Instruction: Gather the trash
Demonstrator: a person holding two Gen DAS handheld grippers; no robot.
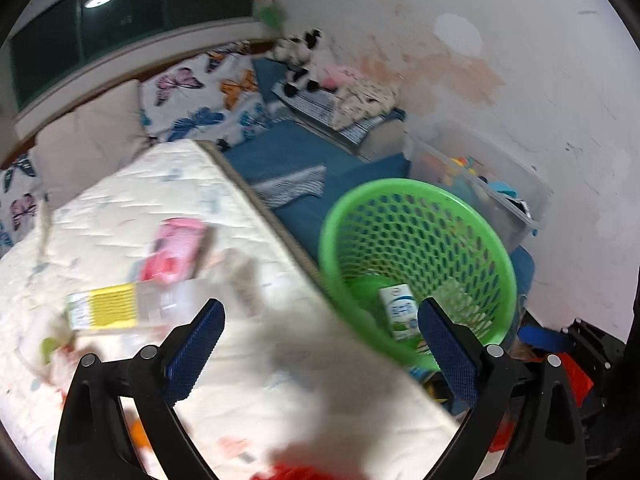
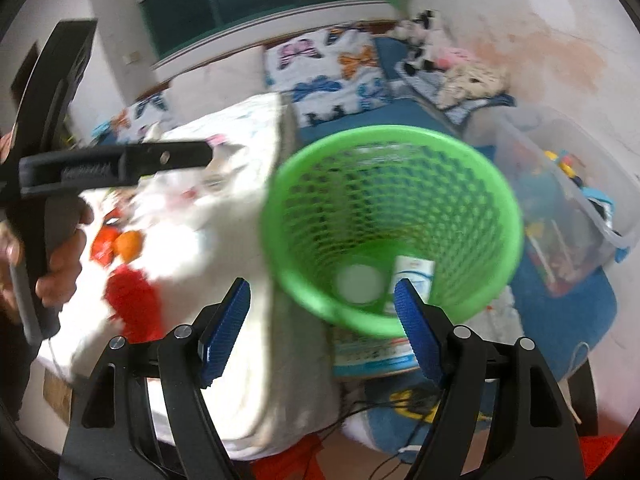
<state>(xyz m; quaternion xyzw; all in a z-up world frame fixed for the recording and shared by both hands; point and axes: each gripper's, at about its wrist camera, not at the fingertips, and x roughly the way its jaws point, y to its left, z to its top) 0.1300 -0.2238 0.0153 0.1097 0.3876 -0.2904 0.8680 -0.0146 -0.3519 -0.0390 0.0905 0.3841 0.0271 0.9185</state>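
Already in the green basket [image 2: 400, 184] lay a small white and blue carton [image 1: 400, 312] and a pale round lid or cup [image 2: 358, 282], both down at the bottom. I saw the basket standing on the floor, right against the side of the mattress [image 1: 160, 200], with a clear storage box [image 1: 480, 176] of toys beyond it near the stained wall [image 1: 520, 80].

On the mattress more rubbish was waiting: a yellow and white box [image 1: 104, 312], a pink packet [image 1: 176, 252] just behind it, and closer to me something red [image 2: 132, 296] and something orange [image 2: 130, 244], too blurred to name.

My left hand-held gripper [image 1: 320, 340] stood wide open over the mattress edge with nothing between its blue pads [image 1: 196, 348]. My right hand-held gripper [image 2: 320, 320] was open as well, though less widely, and empty, held over the basket's near rim; the carton showed just past its right pad. From the right camera I could also see a hand [image 2: 60, 264] wrapped around the black handle of the left tool.

Farther back lay a butterfly-print pillow [image 1: 192, 100] and a black and white soft toy [image 1: 300, 56].
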